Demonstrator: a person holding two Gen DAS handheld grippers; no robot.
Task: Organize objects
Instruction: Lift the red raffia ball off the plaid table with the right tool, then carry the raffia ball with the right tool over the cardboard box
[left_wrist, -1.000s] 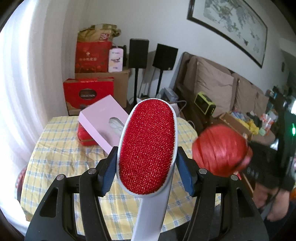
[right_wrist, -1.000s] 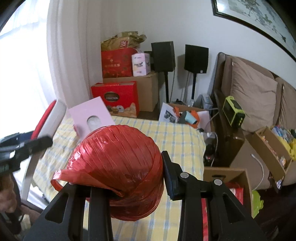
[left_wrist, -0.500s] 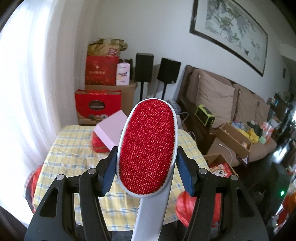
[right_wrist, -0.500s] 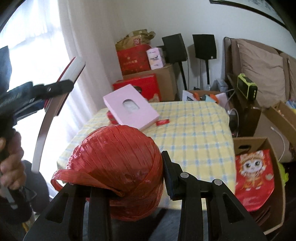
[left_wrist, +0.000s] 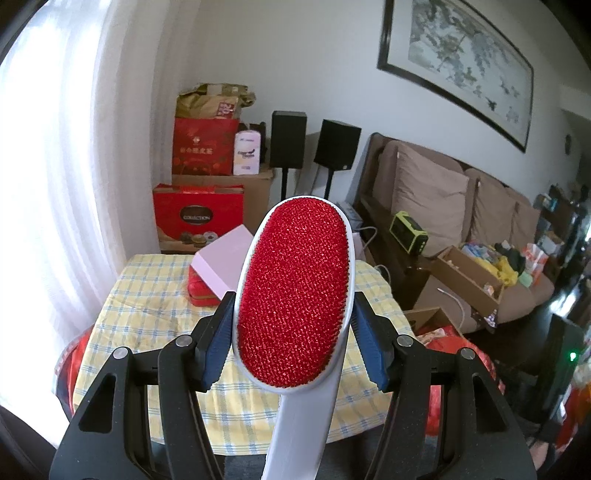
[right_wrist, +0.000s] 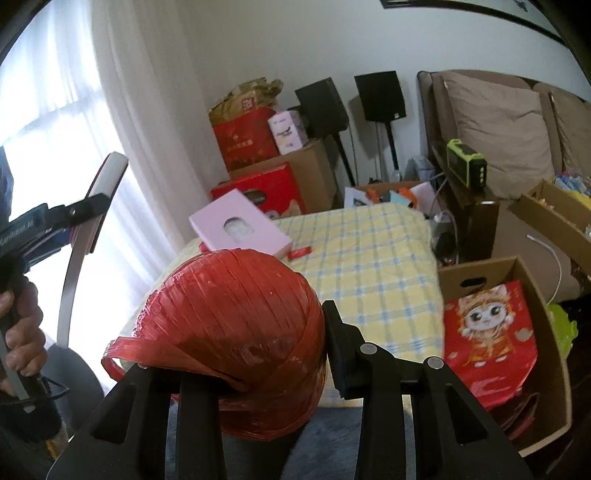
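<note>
A lint brush (left_wrist: 293, 291) with a red pad and a white handle stands upright between the blue pads of my left gripper (left_wrist: 293, 339), which is shut on its sides. The right wrist view shows the brush (right_wrist: 103, 184) edge-on at the far left, above a hand (right_wrist: 18, 325). My right gripper (right_wrist: 236, 343) is shut on a ball of red plastic twine (right_wrist: 232, 314); the ball hides its left finger. Both are held above the near side of a table under a yellow checked cloth (right_wrist: 369, 266). A pink tissue box (right_wrist: 240, 229) rests on the cloth.
A red pouch (left_wrist: 199, 291) lies under the tissue box, and a small red card (right_wrist: 301, 253) lies beside it. An open cardboard box holding a red tiger bag (right_wrist: 491, 325) stands right of the table. Red gift boxes (left_wrist: 197, 218), speakers and a sofa (left_wrist: 443, 199) line the back.
Both grippers have drawn back from the table and still hold their objects. The twine ball has left the left wrist view. The right view has rolled, and the cardboard box now shows.
</note>
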